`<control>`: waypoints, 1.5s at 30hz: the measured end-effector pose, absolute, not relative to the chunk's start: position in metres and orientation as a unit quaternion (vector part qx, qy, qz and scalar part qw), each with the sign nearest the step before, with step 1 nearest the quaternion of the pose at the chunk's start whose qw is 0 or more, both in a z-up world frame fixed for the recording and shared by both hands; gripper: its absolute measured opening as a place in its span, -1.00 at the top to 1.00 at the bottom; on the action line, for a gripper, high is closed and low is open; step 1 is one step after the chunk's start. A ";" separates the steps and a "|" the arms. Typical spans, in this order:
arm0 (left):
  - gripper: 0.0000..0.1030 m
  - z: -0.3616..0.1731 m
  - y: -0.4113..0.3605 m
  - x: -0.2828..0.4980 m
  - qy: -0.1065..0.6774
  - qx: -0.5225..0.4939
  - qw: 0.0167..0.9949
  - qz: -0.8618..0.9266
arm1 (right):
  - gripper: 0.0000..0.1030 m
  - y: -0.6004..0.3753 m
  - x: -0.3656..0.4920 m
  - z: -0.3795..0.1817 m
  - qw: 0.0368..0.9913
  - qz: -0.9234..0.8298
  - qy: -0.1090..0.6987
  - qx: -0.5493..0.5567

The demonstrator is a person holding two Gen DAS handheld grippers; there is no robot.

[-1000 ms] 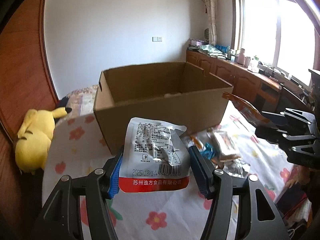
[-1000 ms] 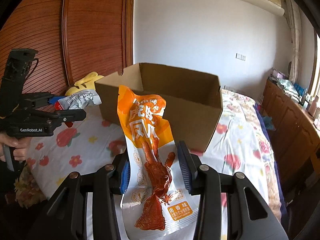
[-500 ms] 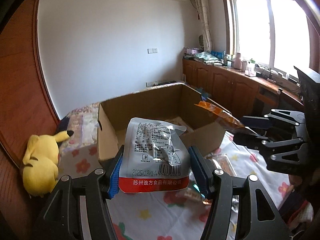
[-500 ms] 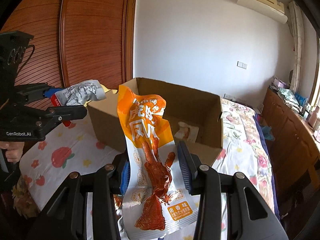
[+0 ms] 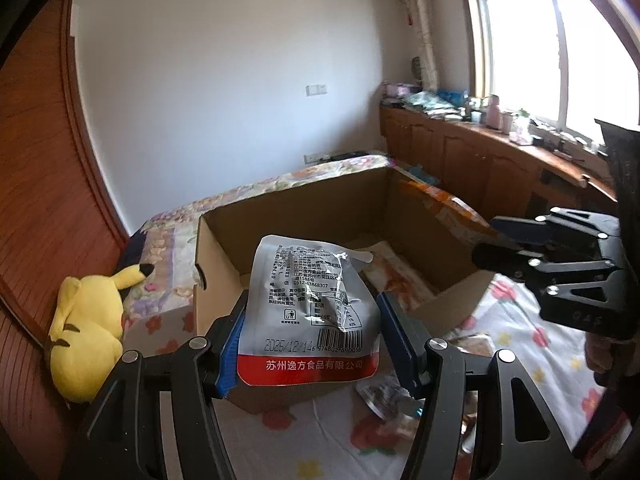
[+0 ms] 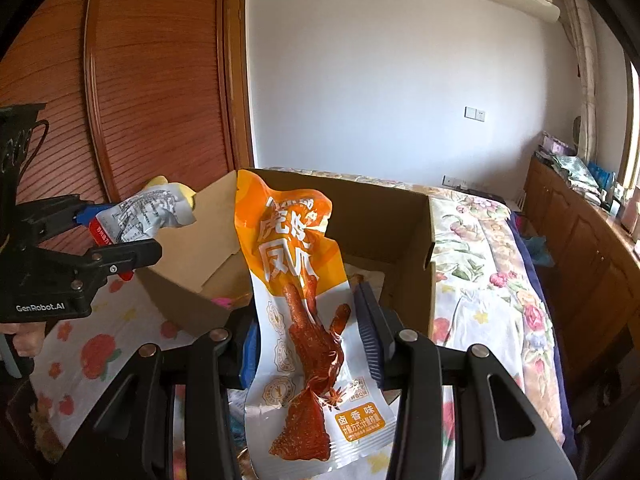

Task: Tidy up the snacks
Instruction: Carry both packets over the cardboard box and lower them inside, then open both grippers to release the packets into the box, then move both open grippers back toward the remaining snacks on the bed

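Left wrist: fingers (image 5: 394,344) pinching silver pouch (image 5: 310,308), long axis pointing ahead over open carton (image 5: 216,280); right gripper (image 6: 308,344) likewise clamping orange pouch (image 6: 296,280) above carton.

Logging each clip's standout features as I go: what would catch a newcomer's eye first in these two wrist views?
Each gripper is shut on a snack pouch held over the open cardboard box on the flowered bedspread. The left gripper pinches a silver pouch with a red strip; the right gripper holds an orange and white chicken-feet pouch. A yellow plush toy lies left of the box by the wooden wall.
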State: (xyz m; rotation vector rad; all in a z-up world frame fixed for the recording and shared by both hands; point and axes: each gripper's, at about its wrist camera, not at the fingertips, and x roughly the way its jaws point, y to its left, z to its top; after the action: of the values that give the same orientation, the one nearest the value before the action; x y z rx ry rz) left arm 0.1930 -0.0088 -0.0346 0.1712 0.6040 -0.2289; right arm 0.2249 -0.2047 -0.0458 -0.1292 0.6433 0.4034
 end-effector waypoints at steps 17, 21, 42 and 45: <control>-0.22 -0.038 -0.004 0.232 0.325 0.043 0.940 -0.096 | 0.16 -0.194 0.273 -0.058 0.921 0.187 0.336 -0.069; -0.22 -0.039 -0.002 0.236 0.324 0.042 0.940 -0.095 | 0.14 -0.192 0.273 -0.062 0.919 0.188 0.339 -0.068; -0.22 -0.043 -0.002 0.213 0.311 0.036 0.943 -0.115 | -0.14 -0.192 0.262 -0.067 0.914 0.195 0.351 -0.060; -0.22 -0.042 0.002 0.206 0.307 0.028 0.944 -0.121 | -0.14 -0.199 0.243 -0.060 0.916 0.202 0.341 -0.058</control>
State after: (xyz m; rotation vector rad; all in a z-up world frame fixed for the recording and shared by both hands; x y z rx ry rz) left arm 0.2060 0.0020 -0.0425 0.0574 0.6262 -0.2458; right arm 0.2427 -0.1991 -0.0597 -0.1196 0.7019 0.4162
